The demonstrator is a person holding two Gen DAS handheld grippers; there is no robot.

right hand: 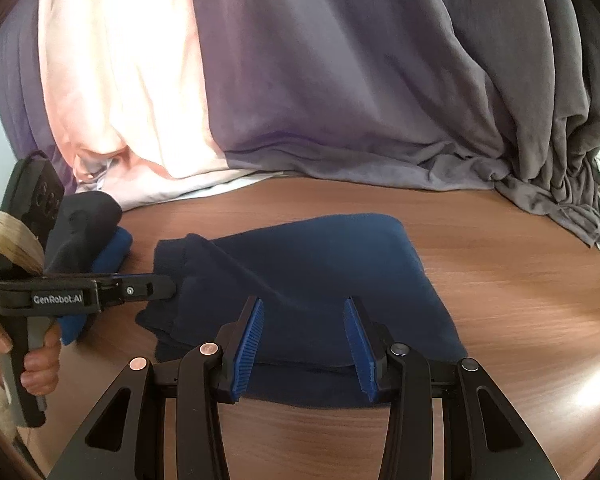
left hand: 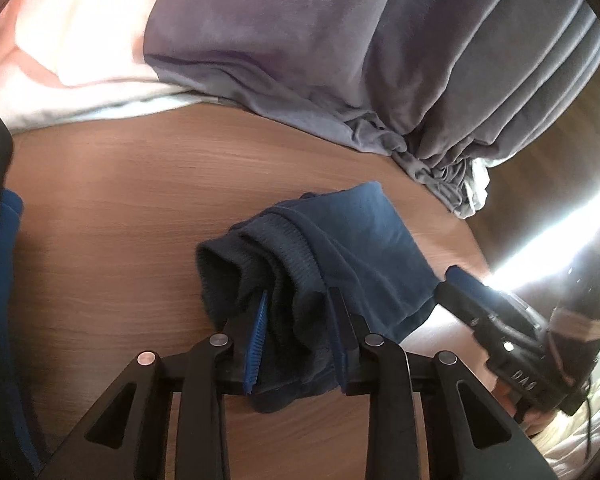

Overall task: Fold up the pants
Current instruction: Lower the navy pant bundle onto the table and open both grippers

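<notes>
Pants (right hand: 300,280), dark navy knit fabric already folded into a compact packet, lie mid-frame on the round wooden table (right hand: 500,280) in the right wrist view. The left gripper (left hand: 296,320) has a bunched edge of cloth between its blue pads; whether they press it I cannot tell. The right gripper (right hand: 304,336) hovers over the packet, jaws parted and empty. Judging by this, the last fold is underway; next comes laying that edge down flat.
</notes>
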